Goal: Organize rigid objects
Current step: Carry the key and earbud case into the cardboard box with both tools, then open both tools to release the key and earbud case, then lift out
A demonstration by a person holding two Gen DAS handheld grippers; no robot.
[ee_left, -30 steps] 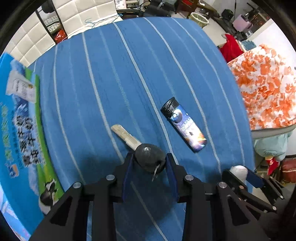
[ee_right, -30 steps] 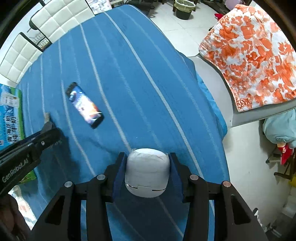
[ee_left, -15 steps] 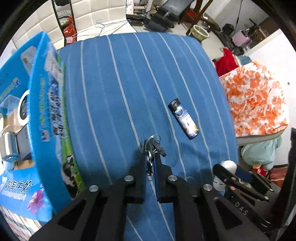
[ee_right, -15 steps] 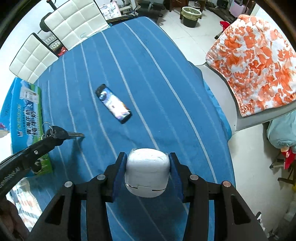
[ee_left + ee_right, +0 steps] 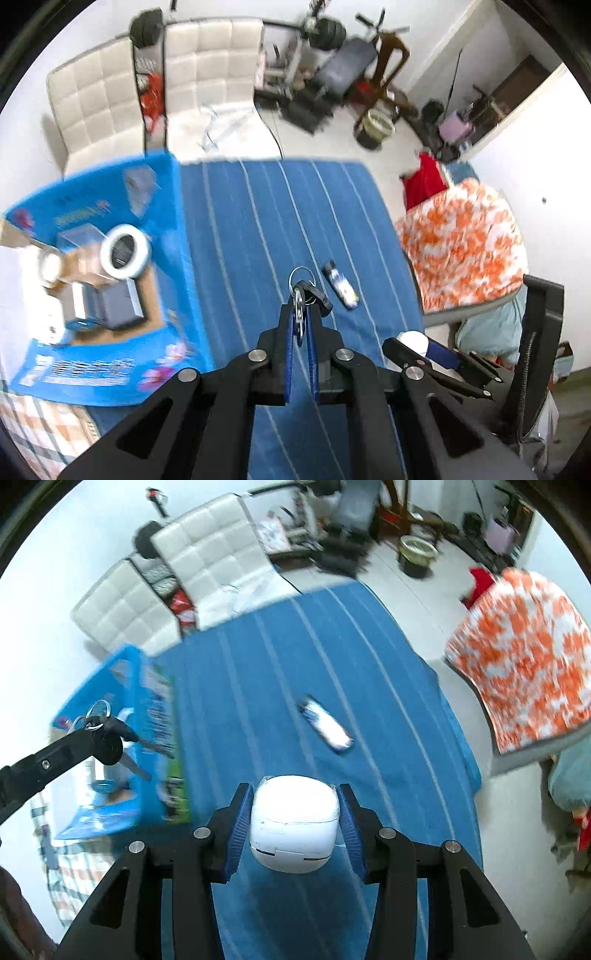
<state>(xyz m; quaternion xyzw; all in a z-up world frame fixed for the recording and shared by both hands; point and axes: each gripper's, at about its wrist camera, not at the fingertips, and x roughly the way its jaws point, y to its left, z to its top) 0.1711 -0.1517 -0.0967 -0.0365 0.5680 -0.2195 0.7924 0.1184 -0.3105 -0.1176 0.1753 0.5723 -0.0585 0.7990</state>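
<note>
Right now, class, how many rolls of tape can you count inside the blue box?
2. A larger white roll lies near the middle of the blue box, and a smaller roll sits at its left edge. Blur and other contents may hide more.

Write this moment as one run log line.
left gripper: holds keys | right gripper: holds white case | lighter: on cloth

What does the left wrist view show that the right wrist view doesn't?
Only the left wrist view: the inside of the blue box, with a tape roll and a grey case; the left claw shut on the keys.

Only the right wrist view: the white case seen full on, clamped in the right claw.

Both: the lighter lying on the striped blue cloth, and the orange-patterned fabric.
</note>
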